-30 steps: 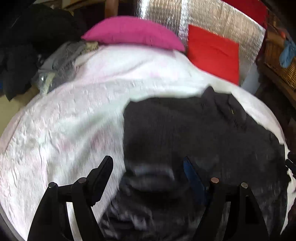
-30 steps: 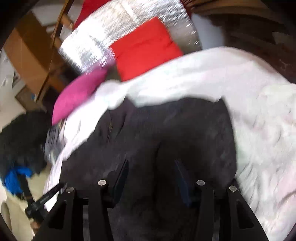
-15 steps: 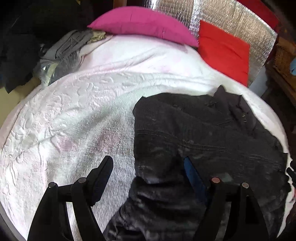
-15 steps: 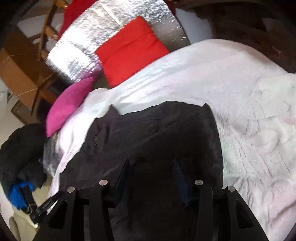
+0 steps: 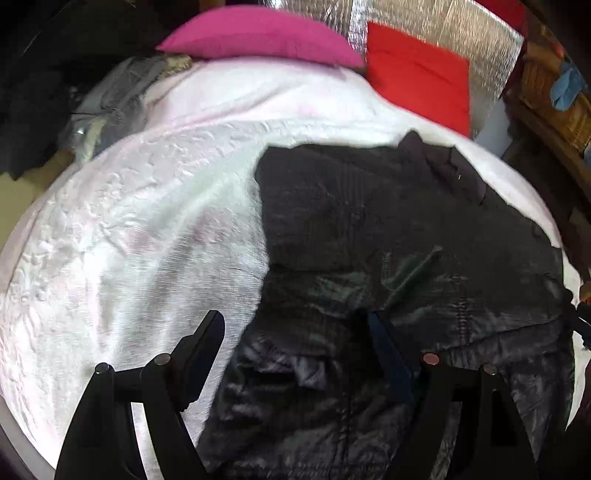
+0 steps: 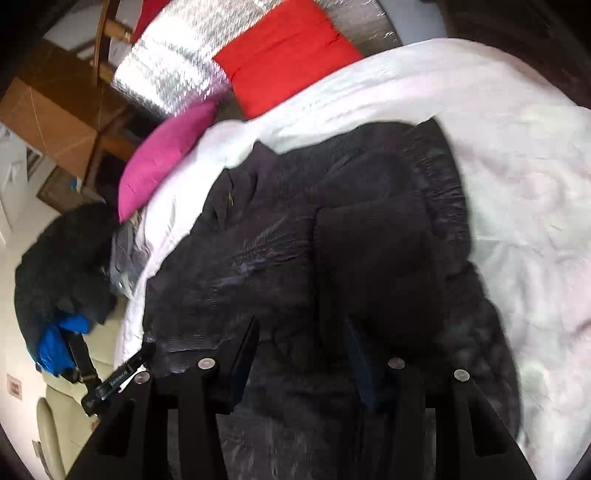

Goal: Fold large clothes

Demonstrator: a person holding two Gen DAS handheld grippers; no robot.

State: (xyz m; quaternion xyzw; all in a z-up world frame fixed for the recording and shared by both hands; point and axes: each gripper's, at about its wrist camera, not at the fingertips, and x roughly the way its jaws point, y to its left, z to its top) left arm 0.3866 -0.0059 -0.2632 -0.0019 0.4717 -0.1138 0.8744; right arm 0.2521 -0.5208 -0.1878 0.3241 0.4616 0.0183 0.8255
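Observation:
A large black jacket (image 5: 388,229) lies spread on a white quilted bed (image 5: 140,221). Its collar points toward the pillows and one side is folded over the body. My left gripper (image 5: 295,343) is open and empty, just above the jacket's near left edge. In the right wrist view the same jacket (image 6: 332,236) fills the middle, with a dark folded panel on top. My right gripper (image 6: 301,350) is open and empty over the jacket's near part. The left gripper (image 6: 122,373) shows at the jacket's far edge there.
A pink pillow (image 5: 258,35) and a red cushion (image 5: 417,77) lie at the bed's head against a silver sheet (image 6: 173,70). A pile of grey clothes (image 5: 110,107) sits at the bed's left edge. Dark and blue clothes (image 6: 62,266) lie beside the bed.
Both views have closed in on the jacket, which now sits larger and nearer between the fingers. Both grippers stay open and empty.

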